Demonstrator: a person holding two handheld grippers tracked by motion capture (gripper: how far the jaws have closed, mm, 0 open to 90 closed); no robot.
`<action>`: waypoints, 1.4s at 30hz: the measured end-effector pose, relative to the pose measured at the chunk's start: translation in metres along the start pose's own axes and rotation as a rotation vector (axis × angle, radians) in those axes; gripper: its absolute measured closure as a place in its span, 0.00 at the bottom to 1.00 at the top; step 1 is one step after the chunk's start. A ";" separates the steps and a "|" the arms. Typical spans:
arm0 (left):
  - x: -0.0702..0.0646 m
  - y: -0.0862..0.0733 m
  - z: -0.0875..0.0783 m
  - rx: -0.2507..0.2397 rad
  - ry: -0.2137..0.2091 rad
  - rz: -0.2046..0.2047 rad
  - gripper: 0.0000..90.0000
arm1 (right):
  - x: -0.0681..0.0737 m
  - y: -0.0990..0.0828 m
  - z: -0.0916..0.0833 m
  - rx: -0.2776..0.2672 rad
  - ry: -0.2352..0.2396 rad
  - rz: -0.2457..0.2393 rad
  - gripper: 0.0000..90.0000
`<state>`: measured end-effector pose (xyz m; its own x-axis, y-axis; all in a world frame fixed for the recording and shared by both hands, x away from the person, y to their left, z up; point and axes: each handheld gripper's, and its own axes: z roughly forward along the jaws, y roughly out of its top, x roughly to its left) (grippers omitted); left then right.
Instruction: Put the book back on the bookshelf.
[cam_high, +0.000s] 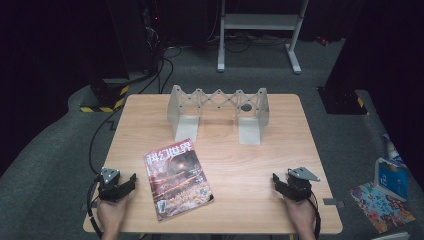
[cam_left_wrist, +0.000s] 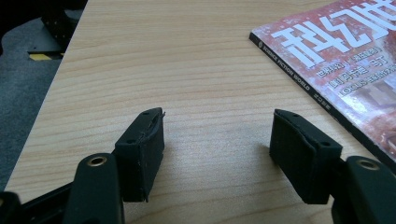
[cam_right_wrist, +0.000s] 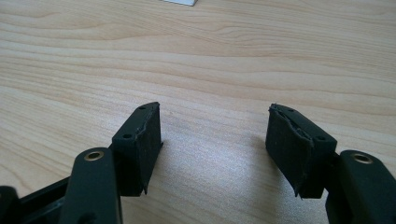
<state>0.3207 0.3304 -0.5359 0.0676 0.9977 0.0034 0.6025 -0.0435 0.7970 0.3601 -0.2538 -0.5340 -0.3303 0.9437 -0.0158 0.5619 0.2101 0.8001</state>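
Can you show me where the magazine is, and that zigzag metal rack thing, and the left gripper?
magazine (cam_high: 178, 179): high view, middle of its cover.
metal rack (cam_high: 218, 102): high view, its zigzag lattice.
left gripper (cam_left_wrist: 217, 135): left gripper view, midway between its open jaws.

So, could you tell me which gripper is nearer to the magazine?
The left. The left gripper rests just beside the magazine, off its left edge, jaws open. The right gripper sits well across bare table to the magazine's right, also open.

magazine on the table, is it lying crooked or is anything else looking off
Yes, slightly: the magazine lies flat but turned askew to the table edges, its top tilted left. The grey expanding rack at the back stands upright and square. In the left gripper view the left hand-held gripper has pad rubber peeling at one edge. Nothing spilled.
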 end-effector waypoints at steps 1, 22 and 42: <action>0.000 0.000 0.000 0.000 0.000 0.000 0.39 | 0.000 0.000 0.000 0.000 0.000 0.000 0.40; 0.001 0.000 0.000 -0.005 -0.021 -0.007 0.39 | 0.000 0.000 0.000 -0.003 -0.001 -0.001 0.40; 0.010 0.001 -0.004 0.008 -0.089 -0.059 0.39 | 0.000 -0.001 0.000 -0.005 0.012 -0.011 0.40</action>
<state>0.3183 0.3410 -0.5326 0.1020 0.9899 -0.0980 0.6136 0.0149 0.7895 0.3595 -0.2538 -0.5342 -0.3456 0.9382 -0.0177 0.5547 0.2194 0.8026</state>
